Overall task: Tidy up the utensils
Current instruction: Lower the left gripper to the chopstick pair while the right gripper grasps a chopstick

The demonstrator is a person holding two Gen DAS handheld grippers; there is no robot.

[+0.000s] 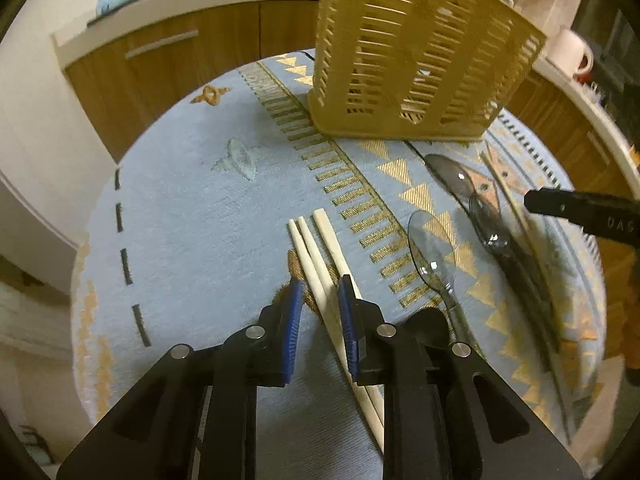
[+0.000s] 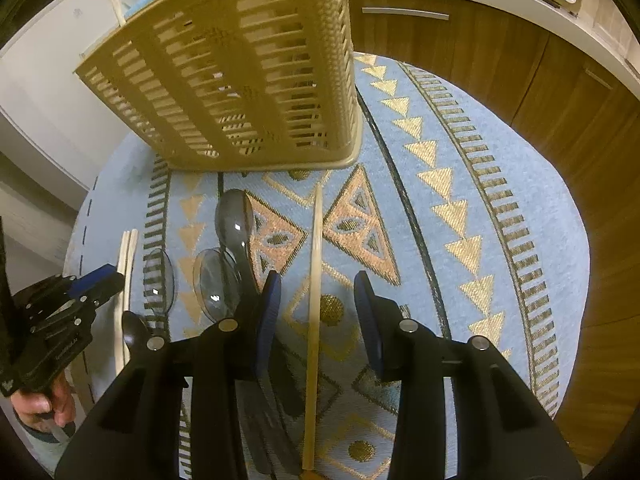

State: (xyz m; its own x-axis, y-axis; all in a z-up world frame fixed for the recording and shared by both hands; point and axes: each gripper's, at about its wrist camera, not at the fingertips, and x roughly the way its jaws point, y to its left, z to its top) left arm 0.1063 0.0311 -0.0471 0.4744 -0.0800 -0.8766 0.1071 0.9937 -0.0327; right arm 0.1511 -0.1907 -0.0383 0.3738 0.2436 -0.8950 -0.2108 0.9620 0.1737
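A tan slotted utensil basket [image 1: 416, 60] stands at the far side of the round table; it also shows in the right wrist view [image 2: 240, 80]. My left gripper [image 1: 320, 300] is open, its blue pads either side of pale chopsticks [image 1: 316, 256] lying on the cloth. Clear plastic spoons [image 1: 432, 248] lie to its right. My right gripper [image 2: 316, 300] is open, straddling a single wooden chopstick [image 2: 316, 280] on the cloth. Clear spoons [image 2: 232, 224] lie left of it, and the left gripper [image 2: 96, 280] shows beside the pale chopsticks [image 2: 126, 264].
A blue patterned cloth [image 1: 192, 208] covers the round table. Wooden cabinets [image 2: 520, 60] with white counters ring it. A white mug [image 1: 572, 52] stands on the counter at the right. A chopstick [image 2: 118, 6] stands in the basket's far corner.
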